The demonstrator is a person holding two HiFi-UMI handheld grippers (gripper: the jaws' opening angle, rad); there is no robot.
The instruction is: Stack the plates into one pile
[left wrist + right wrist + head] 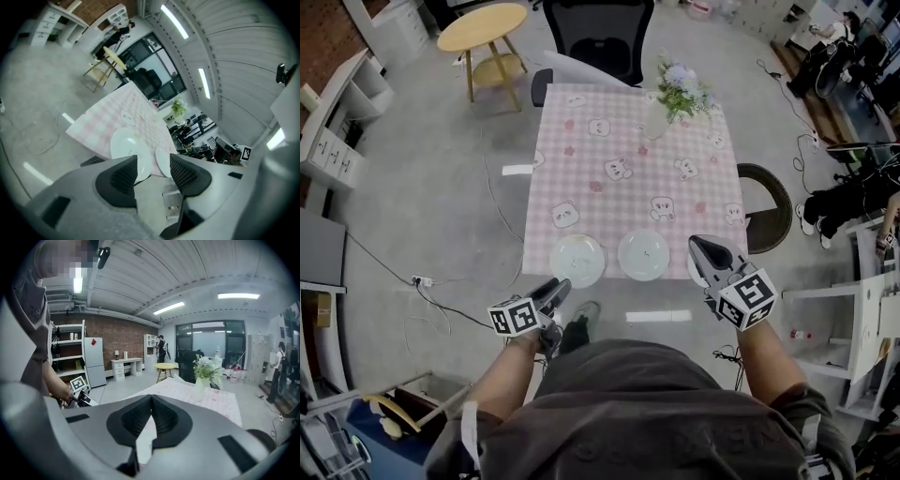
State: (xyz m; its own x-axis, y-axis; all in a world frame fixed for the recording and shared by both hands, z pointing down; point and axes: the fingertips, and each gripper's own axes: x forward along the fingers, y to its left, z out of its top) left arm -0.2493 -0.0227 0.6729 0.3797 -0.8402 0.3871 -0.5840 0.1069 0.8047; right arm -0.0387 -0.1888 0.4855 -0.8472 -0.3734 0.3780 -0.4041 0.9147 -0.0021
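While a round white plate (577, 260) and a second white plate (643, 254) lie side by side, not touching, along the near edge of the table with the pink checked cloth (619, 141), a pale vase of flowers (656, 120) stands near the table's far right corner. A black office chair (600, 42) sits at the table's far edge. The left gripper (555, 292) is held just off the table's near edge, close to the first plate. It points toward the table with its jaws spread and gripping nothing. The right gripper (701, 248) hangs over the table's near right corner, just beside the second plate, with its jaws pressed together at the tips.
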